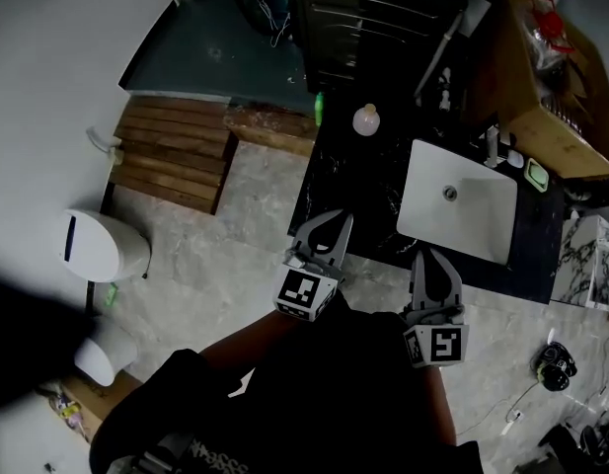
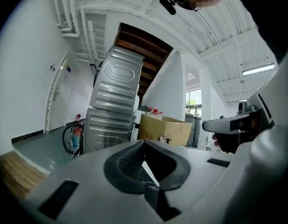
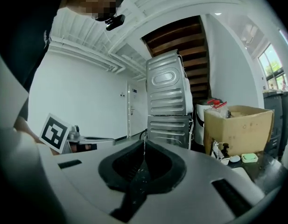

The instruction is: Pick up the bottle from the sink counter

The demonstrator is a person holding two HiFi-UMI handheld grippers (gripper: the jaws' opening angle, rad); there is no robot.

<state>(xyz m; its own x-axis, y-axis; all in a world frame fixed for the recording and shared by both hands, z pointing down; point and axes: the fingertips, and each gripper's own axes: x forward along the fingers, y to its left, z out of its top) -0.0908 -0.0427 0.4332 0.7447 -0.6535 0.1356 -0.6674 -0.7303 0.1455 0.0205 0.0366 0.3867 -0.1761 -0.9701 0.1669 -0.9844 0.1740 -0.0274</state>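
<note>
1. The bottle [image 1: 366,119], pale and round as seen from above, stands upright on the far left part of the dark sink counter [image 1: 348,191]. It is well apart from the white basin [image 1: 477,220]. Nothing crowds it, so it is judged that jaws could be passed round it from the near side.
2. The left gripper [image 1: 334,227] is held at the counter's near left edge and points roughly toward the bottle. It is the nearer of the two but is still well short of it.
3. The right gripper [image 1: 430,260] is held just beside it, in front of the basin. Both tools are carried almost level, which is read as an approach posture and not a grasp.
4. In the left gripper view the jaws are pressed together at their tips and nothing is caught between them. Beyond them only the stacked metal machines [image 2: 113,111] and a cardboard box [image 2: 165,129] can be made out.
5. In the right gripper view the jaws are likewise closed tip to tip and nothing is held. The bottle cannot be picked out there.
6. The pick-up is judged not yet begun. One pair of jaws would have to be spread before the bottle could be taken.
</note>
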